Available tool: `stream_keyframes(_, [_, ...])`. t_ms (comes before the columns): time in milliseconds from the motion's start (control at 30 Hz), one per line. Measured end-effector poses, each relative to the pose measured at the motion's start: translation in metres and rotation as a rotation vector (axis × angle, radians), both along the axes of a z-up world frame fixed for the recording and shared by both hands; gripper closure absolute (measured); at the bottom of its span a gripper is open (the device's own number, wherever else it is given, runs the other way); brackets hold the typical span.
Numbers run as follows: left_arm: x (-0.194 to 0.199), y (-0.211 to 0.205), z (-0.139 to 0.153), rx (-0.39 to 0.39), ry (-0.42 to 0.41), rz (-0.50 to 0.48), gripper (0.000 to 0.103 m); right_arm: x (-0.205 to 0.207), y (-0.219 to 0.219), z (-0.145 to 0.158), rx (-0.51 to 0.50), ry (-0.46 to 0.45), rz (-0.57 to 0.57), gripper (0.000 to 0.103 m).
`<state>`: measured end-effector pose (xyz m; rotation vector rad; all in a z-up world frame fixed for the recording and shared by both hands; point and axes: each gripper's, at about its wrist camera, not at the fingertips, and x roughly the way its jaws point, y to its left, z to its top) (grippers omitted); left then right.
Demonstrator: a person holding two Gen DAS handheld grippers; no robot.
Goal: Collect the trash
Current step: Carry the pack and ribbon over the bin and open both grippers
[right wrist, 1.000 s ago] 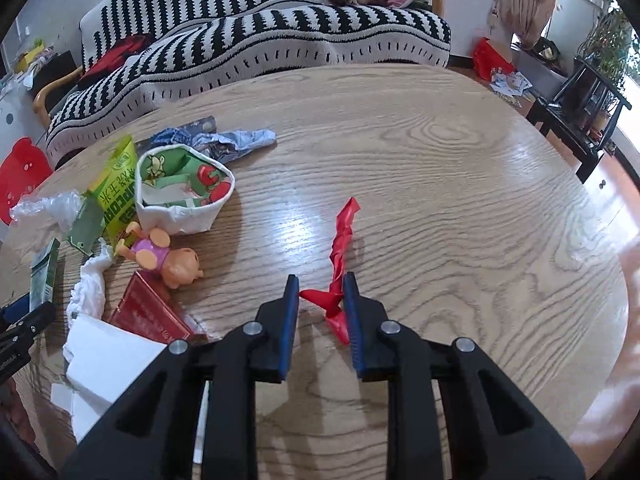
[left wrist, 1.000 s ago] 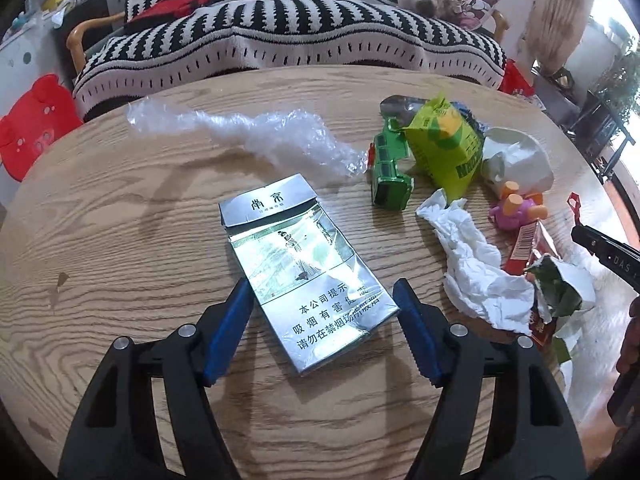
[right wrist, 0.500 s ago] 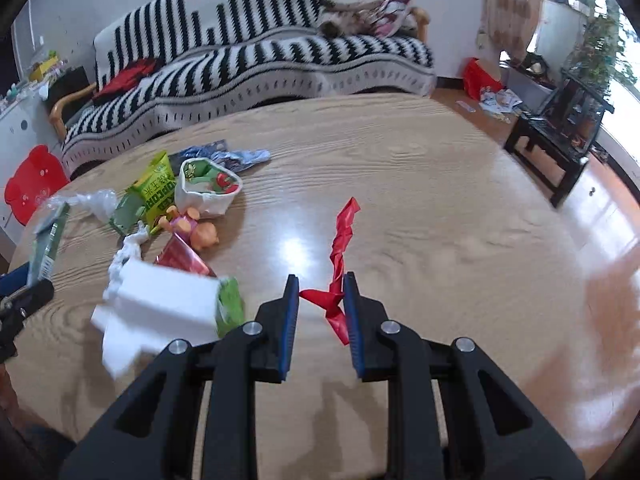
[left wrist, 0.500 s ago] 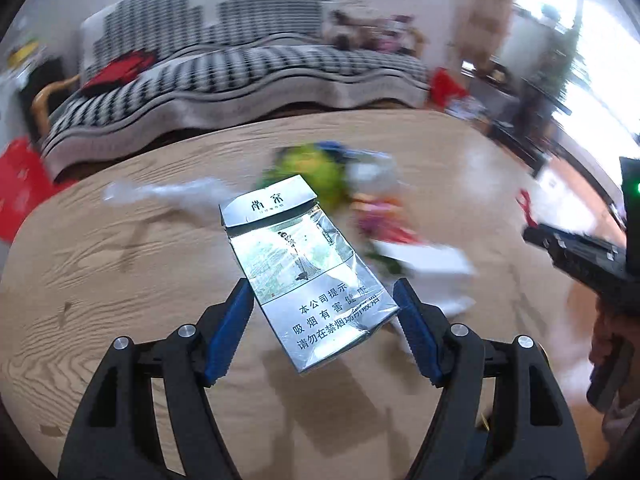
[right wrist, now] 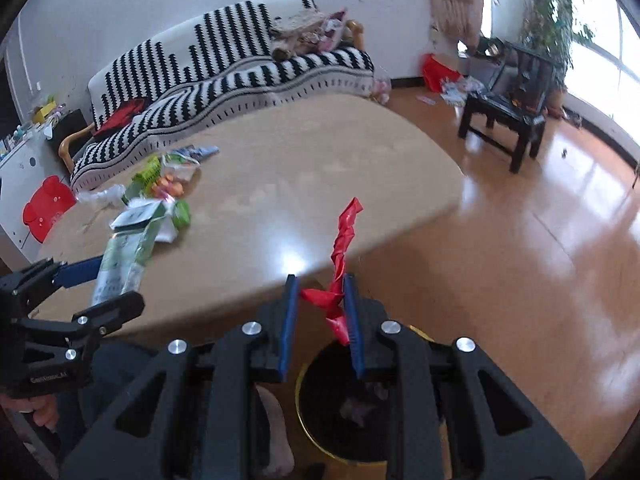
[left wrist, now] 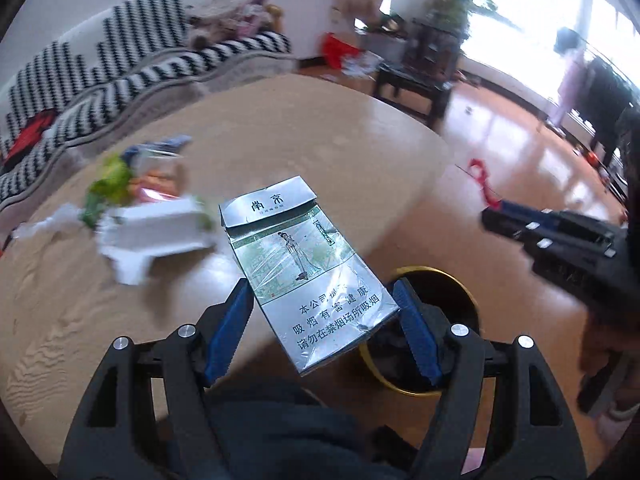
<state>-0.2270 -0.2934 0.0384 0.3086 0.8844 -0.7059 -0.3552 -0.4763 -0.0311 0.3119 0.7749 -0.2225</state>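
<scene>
My left gripper (left wrist: 322, 328) is shut on a silver cigarette pack (left wrist: 304, 268), held in the air past the near edge of the table. A black bin with a gold rim (left wrist: 436, 274) stands on the floor just below and to its right. My right gripper (right wrist: 320, 316) is shut on a twisted red wrapper strip (right wrist: 345, 236) that sticks up from between its pads, right above the bin (right wrist: 299, 396). In the right wrist view the left gripper (right wrist: 100, 290) and the pack (right wrist: 124, 256) show at the left. The right gripper (left wrist: 496, 216) and the strip (left wrist: 480, 176) show in the left wrist view.
Several pieces of trash (right wrist: 160, 196) lie at the left of the round wooden table (right wrist: 300, 168): white paper (left wrist: 152, 232), green wrappers, a small toy. A striped sofa (right wrist: 240, 68) stands behind it, a black stool (right wrist: 508, 120) on the shiny floor to the right. The person's dark trouser leg (left wrist: 280, 432) is below.
Both grippers have swung right from over the table to past its edge, above the bin. The pack and the red strip have gone with them. Neither grip has altered.
</scene>
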Motion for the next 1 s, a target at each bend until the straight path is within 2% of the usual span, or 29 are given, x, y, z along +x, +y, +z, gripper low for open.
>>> stream_keyframes(233, [-0.021, -0.075, -0.078, 0.092, 0.175, -0.084, 0.033, -0.039, -0.038, -0.076, 0.125, 0.084, -0.085, 0.080])
stream_keyframes(367, [-0.035, -0.106, -0.136, 0.202, 0.217, -0.125, 0.033, -0.046, -0.063, -0.126, 0.187, 0.165, -0.131, 0.079])
stream_keyframes(500, [-0.038, -0.119, -0.172, 0.244, 0.276, -0.155, 0.032, -0.047, -0.072, -0.164, 0.237, 0.218, -0.141, 0.079])
stream_keyframes(600, [-0.039, -0.122, -0.191, 0.267, 0.302, -0.174, 0.032, -0.047, -0.074, -0.183, 0.262, 0.244, -0.143, 0.079])
stream_keyframes(700, [-0.030, -0.122, -0.198, 0.260, 0.318, -0.163, 0.032, -0.043, -0.071, -0.197, 0.288, 0.259, -0.140, 0.079])
stream_keyframes(867, [-0.017, -0.115, -0.201, 0.250, 0.326, -0.132, 0.032, -0.037, -0.070, -0.200, 0.296, 0.254, -0.143, 0.079])
stream_keyframes(1000, [-0.020, -0.117, -0.201, 0.241, 0.339, -0.151, 0.030, -0.039, -0.072, -0.198, 0.332, 0.231, -0.151, 0.077])
